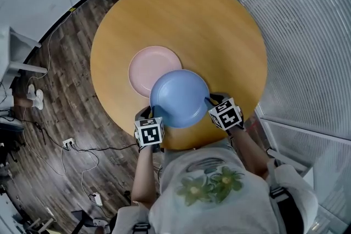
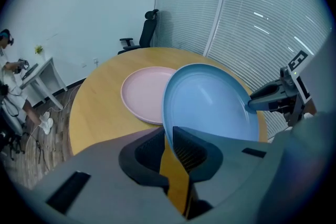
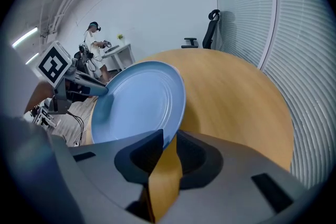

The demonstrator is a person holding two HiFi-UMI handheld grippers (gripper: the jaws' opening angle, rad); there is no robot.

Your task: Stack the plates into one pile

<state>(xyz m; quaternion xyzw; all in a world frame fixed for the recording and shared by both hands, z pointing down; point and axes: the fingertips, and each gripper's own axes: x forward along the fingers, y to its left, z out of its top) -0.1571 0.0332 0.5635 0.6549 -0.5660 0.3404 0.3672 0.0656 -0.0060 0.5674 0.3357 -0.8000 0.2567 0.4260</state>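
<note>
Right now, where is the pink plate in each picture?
Head view: pink plate near the middle, its near edge covered by the blue plate.
Left gripper view: pink plate left of centre, behind the blue plate.
Right gripper view: not in it.
Shared landmark: the blue plate shows in all three.

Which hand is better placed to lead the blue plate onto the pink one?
Left, slightly. The left tongs and right tongs each clamp a rim of the blue plate, so both must carry it. The pink plate lies on the left tongs' side, so that hand probably leads.
</note>
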